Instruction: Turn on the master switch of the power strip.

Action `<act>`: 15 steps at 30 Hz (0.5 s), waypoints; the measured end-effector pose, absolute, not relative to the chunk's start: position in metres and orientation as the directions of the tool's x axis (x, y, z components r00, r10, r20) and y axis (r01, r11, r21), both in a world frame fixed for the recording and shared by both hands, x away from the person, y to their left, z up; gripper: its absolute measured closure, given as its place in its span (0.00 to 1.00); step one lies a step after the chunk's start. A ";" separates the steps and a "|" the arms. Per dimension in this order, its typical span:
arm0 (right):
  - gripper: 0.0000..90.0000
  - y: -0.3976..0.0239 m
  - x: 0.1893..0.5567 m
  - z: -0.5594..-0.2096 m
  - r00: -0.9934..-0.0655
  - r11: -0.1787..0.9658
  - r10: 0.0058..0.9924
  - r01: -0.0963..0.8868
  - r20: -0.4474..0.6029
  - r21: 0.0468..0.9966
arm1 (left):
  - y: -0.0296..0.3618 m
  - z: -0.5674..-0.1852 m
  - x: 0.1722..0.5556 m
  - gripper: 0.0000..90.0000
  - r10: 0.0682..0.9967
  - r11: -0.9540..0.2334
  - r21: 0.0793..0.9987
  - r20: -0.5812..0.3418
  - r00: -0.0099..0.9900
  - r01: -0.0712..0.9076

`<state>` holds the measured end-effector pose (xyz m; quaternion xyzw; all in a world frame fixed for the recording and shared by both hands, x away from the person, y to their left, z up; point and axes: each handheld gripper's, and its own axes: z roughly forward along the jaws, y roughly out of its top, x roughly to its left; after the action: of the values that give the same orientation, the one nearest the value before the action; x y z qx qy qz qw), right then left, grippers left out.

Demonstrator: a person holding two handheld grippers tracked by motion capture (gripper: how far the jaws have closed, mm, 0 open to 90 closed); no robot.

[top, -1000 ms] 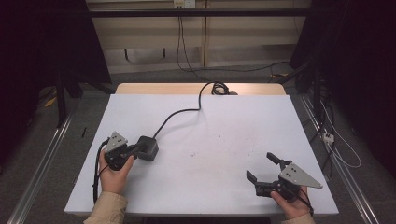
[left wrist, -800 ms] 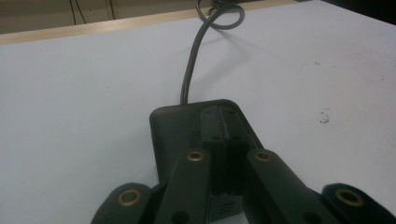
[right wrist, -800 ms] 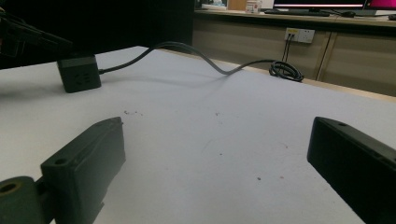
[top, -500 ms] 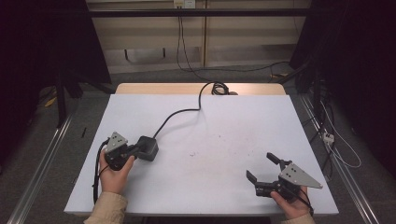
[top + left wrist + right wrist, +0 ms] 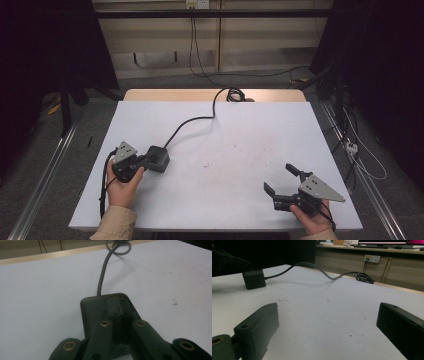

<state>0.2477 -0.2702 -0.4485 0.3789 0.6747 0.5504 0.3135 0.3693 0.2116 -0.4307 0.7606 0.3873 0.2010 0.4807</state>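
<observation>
White-topped table with a bare wooden strip along its far edge. A black socket cube sits on the top; its cable runs from the cube to a coil on that strip.

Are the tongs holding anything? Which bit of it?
The left tongs are shut together and rest on top of the black power cube, not gripping it. The right tongs are wide open with nothing between them. So nothing is held.
</observation>
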 end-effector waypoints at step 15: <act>0.04 -0.270 0.248 -0.449 -0.513 0.105 0.858 0.167 -0.004 0.980 | 0.209 -0.431 0.369 1.00 0.786 -0.241 0.885 -0.062 0.616 0.397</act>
<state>0.2477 -0.2702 -0.4486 0.3805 0.6738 0.5501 0.3139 0.3688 0.2094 -0.4306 0.7612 0.3884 0.2033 0.4779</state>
